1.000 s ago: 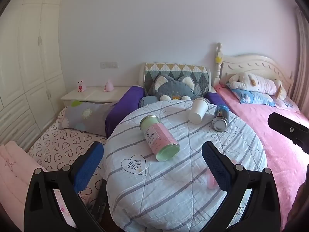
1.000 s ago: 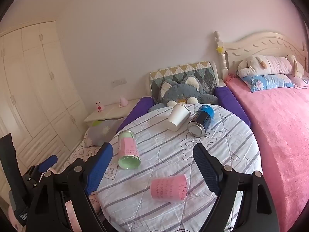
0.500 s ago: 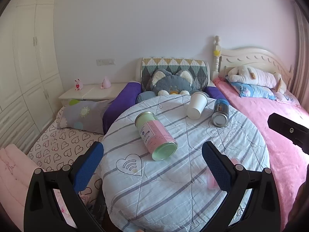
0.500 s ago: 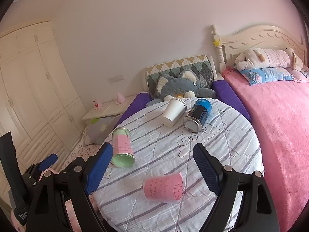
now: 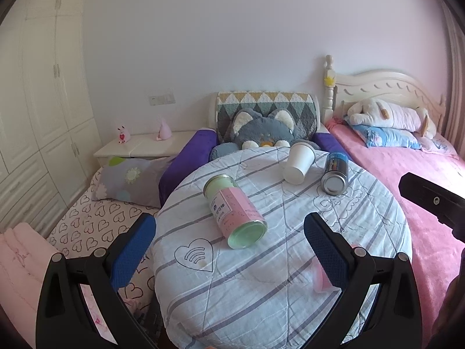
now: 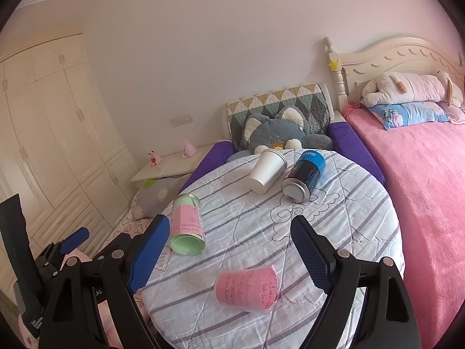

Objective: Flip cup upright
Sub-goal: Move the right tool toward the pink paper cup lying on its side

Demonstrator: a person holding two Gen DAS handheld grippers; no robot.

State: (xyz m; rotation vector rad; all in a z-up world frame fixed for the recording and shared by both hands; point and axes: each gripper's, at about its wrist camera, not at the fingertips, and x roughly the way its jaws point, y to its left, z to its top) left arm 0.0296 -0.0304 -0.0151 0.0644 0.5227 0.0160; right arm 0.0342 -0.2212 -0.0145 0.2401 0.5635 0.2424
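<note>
Cups and cans all lie tipped over on the round surface (image 6: 363, 226). The pink cup (image 6: 247, 288) lies between the spread fingers of the right tool (image 6: 229, 250); white cup (image 6: 266, 171), blue can (image 6: 303, 176) and pink canister (image 6: 186, 226) lie beyond. The left tool (image 5: 229, 247) is spread too, holding nothing.

right tool (image 6: 229, 250) | lower, nearer pink cup (image 6: 247, 289) | left tool (image 5: 229, 251) | view slightly tilted down

Two wrist cameras, both facing the round worktop (image 5: 290, 276) from its near edge.
The left looks down from slightly left, the right from slightly right and lower (each claw frames its own view); both share the worktop, the bed (image 6: 430, 174) and the far wall.
</note>
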